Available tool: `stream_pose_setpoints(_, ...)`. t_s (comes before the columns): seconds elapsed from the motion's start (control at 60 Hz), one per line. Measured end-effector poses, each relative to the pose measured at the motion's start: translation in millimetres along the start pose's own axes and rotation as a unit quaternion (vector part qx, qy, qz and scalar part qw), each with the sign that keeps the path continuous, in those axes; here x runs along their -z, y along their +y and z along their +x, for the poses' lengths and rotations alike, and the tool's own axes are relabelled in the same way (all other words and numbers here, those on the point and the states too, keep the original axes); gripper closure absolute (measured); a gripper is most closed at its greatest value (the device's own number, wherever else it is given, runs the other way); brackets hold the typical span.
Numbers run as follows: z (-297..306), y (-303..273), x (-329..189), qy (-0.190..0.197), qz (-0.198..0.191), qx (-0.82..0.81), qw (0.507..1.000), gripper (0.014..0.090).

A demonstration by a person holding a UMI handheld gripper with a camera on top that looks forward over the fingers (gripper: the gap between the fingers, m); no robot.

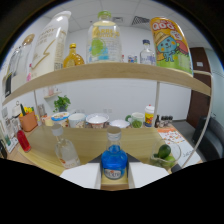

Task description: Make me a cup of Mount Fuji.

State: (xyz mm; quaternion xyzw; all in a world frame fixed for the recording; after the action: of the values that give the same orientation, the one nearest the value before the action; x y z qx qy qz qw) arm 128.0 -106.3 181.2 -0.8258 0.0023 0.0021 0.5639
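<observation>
A blue liquid bottle [114,159] with a pale cap and a small label stands upright right in front of the camera, over the wooden counter [90,141]. My gripper [114,170] is shut on it; the white left finger [80,175] and right finger [149,174] press against its two sides. A clear bottle [65,150] stands on the counter just left of the fingers. To the right of them is a glass bowl of limes [164,154]. The blue bottle's base is hidden low between the fingers.
Several bowls and cups [96,120] line the counter's back edge, with a red bottle [23,141] and an orange holder [28,120] far left. The upper shelf [115,70] carries a white bottle [50,47], a juice bottle [73,57], a clear jar [104,42] and an orange carton [171,42].
</observation>
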Motion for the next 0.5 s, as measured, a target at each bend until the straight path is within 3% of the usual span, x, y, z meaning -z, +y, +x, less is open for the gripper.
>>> stream_pose_setpoints(0.283, -8.4, 4.5, 58.5, -0.016, 0.015, -0.013, 1.0, 0.0686)
stream_pose_setpoints(0.5, -10.6, 82.0, 89.1, -0.003, -0.041, 0.007, 0.999, 0.0688)
